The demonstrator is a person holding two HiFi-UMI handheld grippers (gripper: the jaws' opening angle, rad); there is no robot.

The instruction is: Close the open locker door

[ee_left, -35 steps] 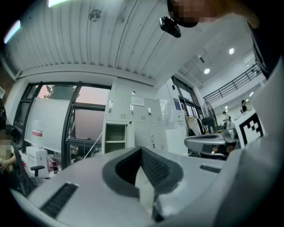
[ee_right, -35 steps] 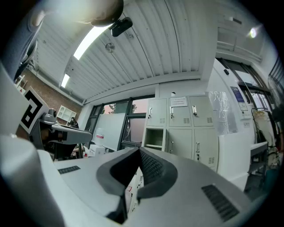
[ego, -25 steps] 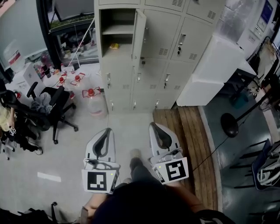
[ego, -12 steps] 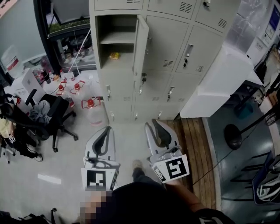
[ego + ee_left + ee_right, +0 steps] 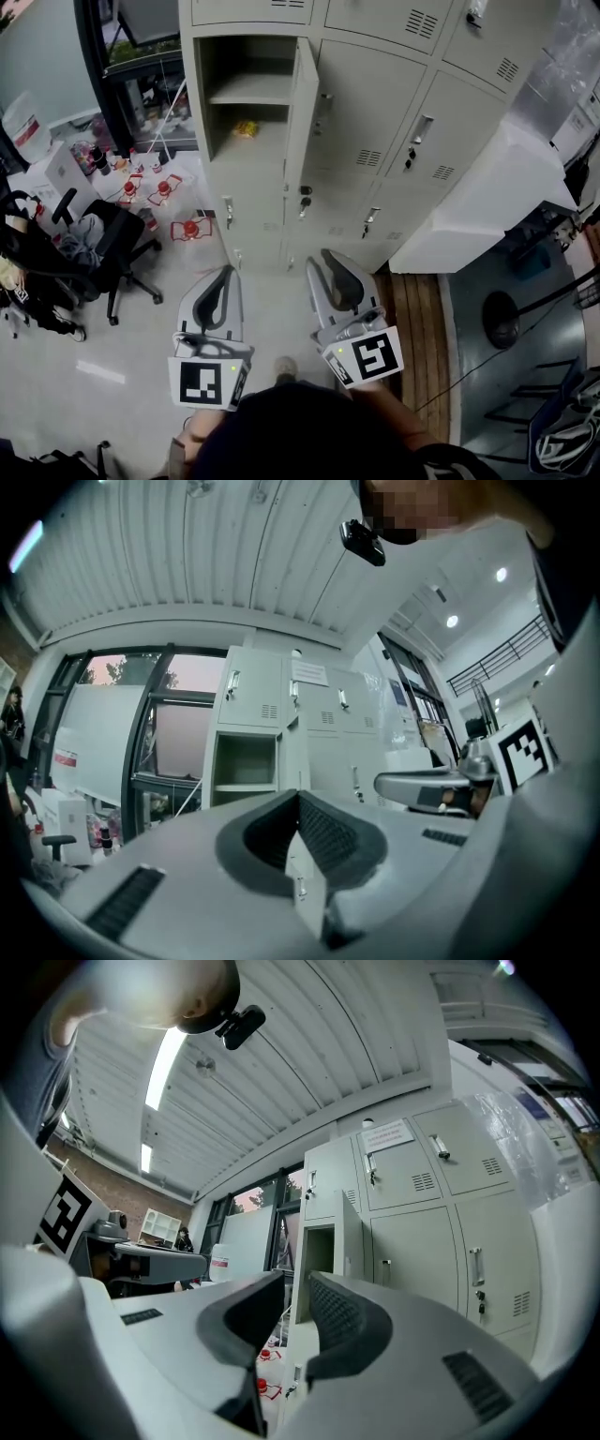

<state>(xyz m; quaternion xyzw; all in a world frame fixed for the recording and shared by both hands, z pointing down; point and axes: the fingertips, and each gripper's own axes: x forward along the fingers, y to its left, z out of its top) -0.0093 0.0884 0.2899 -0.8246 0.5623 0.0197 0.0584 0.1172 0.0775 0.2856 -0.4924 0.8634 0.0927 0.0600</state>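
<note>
The grey locker bank [image 5: 375, 122] fills the top of the head view. One upper door [image 5: 302, 112] stands open, swung out edge-on beside its compartment [image 5: 246, 89], where a small yellow item [image 5: 246, 128] lies under a shelf. Both grippers hang low, well short of the lockers. My left gripper [image 5: 223, 274] is shut and empty. My right gripper [image 5: 323, 258] holds nothing, with a narrow gap between its tips. The left gripper view shows the left gripper [image 5: 298, 797] below the open compartment [image 5: 242, 766]. In the right gripper view the open door [image 5: 350, 1232] stands above the right gripper [image 5: 296, 1283].
A black office chair [image 5: 112, 239] and water jugs with red handles [image 5: 192, 228] stand on the floor at the left. A white cabinet [image 5: 487, 197] juts out right of the lockers. Wooden planks [image 5: 412, 319] and a round black stand base [image 5: 502, 319] lie at the right.
The view and both grippers have moved closer to the lockers, which now look larger. The door stays open and both grippers stay empty.
</note>
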